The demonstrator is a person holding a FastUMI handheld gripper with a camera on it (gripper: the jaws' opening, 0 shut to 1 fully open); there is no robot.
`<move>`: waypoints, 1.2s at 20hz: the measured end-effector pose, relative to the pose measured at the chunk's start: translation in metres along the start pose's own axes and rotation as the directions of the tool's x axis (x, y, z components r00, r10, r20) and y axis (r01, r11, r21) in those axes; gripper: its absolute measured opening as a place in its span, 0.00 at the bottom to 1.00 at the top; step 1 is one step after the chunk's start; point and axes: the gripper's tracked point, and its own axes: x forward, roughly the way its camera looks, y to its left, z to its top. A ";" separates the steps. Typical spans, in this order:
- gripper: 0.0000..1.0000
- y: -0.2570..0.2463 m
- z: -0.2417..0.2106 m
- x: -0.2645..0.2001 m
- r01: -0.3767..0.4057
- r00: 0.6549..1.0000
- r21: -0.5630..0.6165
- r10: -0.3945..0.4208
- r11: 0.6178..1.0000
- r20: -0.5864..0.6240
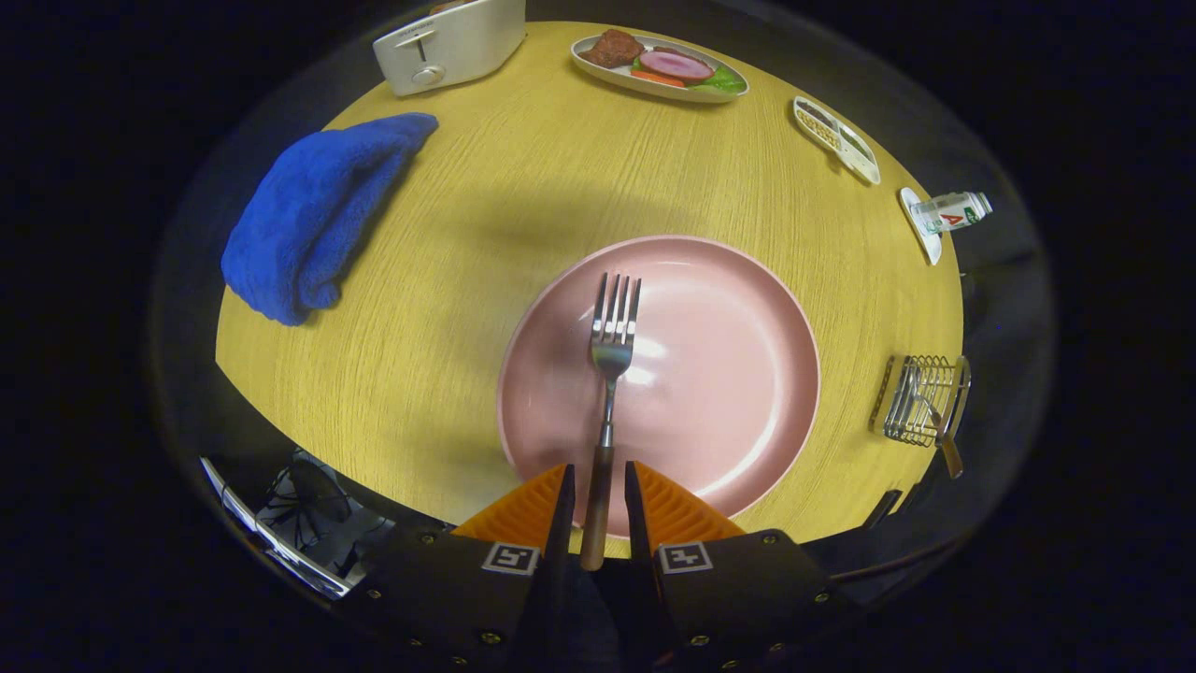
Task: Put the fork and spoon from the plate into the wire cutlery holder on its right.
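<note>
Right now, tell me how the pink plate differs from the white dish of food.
The pink plate is round, just ahead of the gripper, and carries the fork, whose handle lies between the fingers. The white dish is elongated, far beyond, beside the toaster, and holds food. Both rest on the wooden table.

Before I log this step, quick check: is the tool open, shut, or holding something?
Tool: nearly closed around the fork handle, which lies between its fingers over the pink plate; whether both fingers press on it cannot be told.
</note>
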 end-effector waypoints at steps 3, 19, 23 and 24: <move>0.32 -0.002 0.000 0.007 0.000 1.000 0.010 0.000 1.000 0.000; 0.05 -0.014 -0.003 0.019 -0.029 0.999 0.024 0.030 0.999 -0.039; 0.05 -0.023 -0.002 0.011 -0.002 0.999 0.021 0.003 1.000 -0.043; 0.05 -0.026 0.001 0.007 0.002 0.999 0.027 -0.001 1.000 -0.040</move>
